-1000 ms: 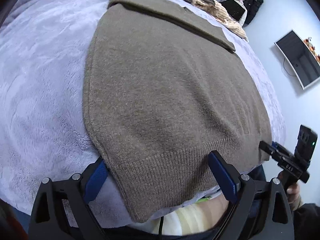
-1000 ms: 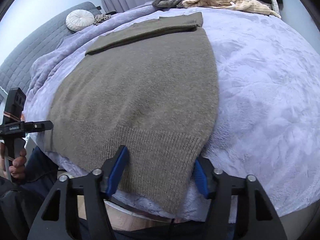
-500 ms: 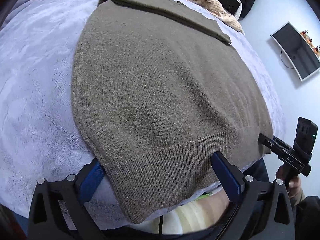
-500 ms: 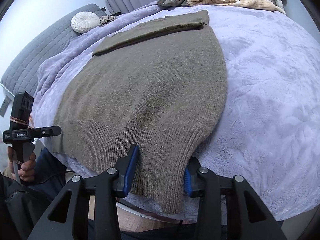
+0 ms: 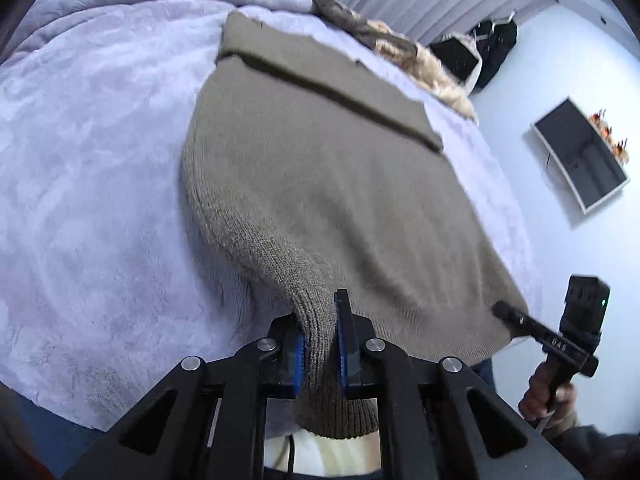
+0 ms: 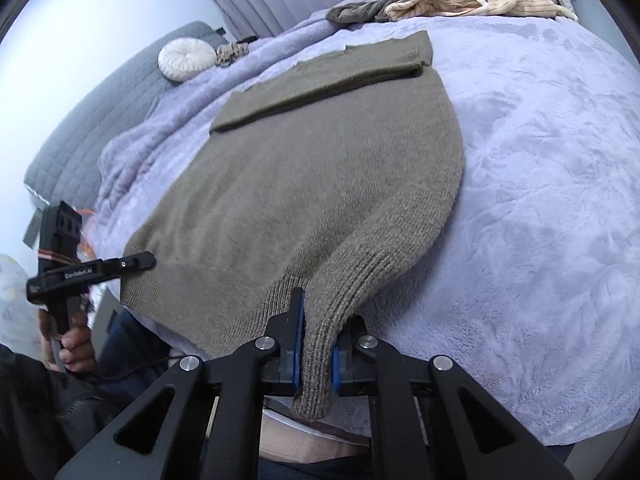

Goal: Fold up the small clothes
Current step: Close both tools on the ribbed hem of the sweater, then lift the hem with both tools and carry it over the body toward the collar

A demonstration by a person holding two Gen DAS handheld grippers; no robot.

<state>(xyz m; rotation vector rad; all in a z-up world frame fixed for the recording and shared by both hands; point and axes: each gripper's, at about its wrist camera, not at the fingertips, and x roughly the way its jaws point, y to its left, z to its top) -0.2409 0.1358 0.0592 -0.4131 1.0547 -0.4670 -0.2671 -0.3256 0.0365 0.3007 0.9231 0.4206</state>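
Lilac plush bedding (image 5: pixel 92 184) is spread under a flat olive sweater (image 5: pixel 320 184), whose sleeve is folded across the far end. At the near hem's left corner, the left gripper (image 5: pixel 320 344) is seen closed tight on a pinched ridge of ribbed knit, which is lifted off the bed. At the right corner, the right gripper (image 6: pixel 316 344) is likewise clamped on the hem, the knit drawn up between its blue pads (image 6: pixel 298 340). Crumpled clothes (image 6: pixel 452 4) are heaped at the bed's far edge.
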